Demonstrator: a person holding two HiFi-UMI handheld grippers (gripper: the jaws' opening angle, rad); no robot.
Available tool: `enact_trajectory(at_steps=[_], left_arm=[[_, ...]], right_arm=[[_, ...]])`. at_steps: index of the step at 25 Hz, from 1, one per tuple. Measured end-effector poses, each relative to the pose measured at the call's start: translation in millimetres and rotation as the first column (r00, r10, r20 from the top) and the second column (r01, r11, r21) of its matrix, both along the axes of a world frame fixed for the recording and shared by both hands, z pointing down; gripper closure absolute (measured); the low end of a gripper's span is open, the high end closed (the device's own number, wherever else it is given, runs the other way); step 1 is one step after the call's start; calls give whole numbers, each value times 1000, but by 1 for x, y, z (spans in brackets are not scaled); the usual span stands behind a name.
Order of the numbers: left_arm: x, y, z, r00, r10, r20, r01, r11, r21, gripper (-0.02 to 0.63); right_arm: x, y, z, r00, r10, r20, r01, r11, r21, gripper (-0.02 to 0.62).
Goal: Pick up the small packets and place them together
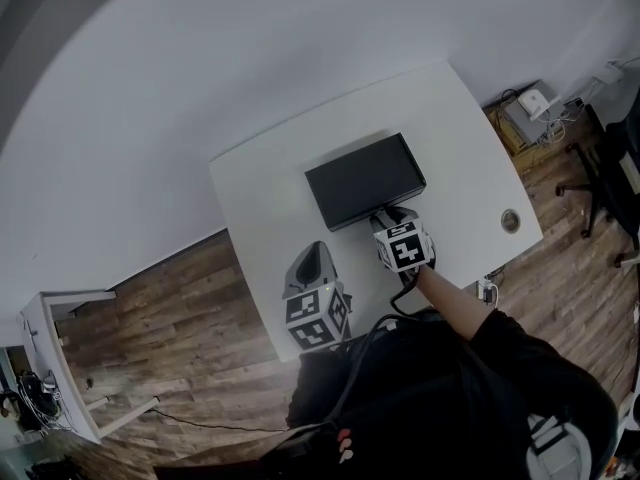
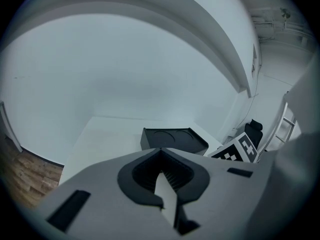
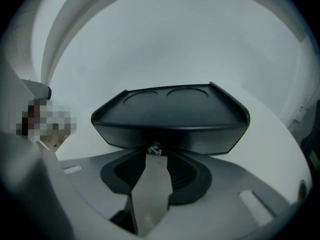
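The right gripper (image 3: 155, 159) is hovering, jaws spread wide, with a small shiny packet (image 3: 153, 149) between its tips, against the black tray's (image 3: 170, 131) near wall. The left gripper (image 2: 161, 154) is waiting, closed and empty. Closing carelessly is risking catching the tray's rim or flicking the packet away.

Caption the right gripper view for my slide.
Open right gripper at the near edge of a black tray on a white table.

The open right claw (image 3: 154, 155) faces the black tray (image 3: 170, 115), a shiny speck (image 3: 154, 149), perhaps a packet, at its tips.
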State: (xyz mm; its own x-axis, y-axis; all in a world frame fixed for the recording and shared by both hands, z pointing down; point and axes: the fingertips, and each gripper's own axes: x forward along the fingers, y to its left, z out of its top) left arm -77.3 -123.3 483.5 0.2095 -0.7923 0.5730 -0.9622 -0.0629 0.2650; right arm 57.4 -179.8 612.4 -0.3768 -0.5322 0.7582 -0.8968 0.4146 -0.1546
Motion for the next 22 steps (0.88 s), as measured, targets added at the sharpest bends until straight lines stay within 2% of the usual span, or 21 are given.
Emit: enact_trajectory(at_steps=[4,6,11,22], left_arm=[[-7,0,6,1000,10,-18,-10,1000,-17,607],[-10,3,9,999,19,-31,-20,999,-31,607],[-13,6,14,998,42,-56,-45,998,-51,607],[10,-6,38,983,142,-118,-154,983,-101,607]], right_arm=[[-2,-2,1,1000,11,-23,-10,999,32,491],[-5,1,0,1000,-1,-27,2,999,35,528],[-7,2,-3,999,-15,-46,17,999,43,529],[-4,8,-1,997,-41,-70,43,998,35,529]])
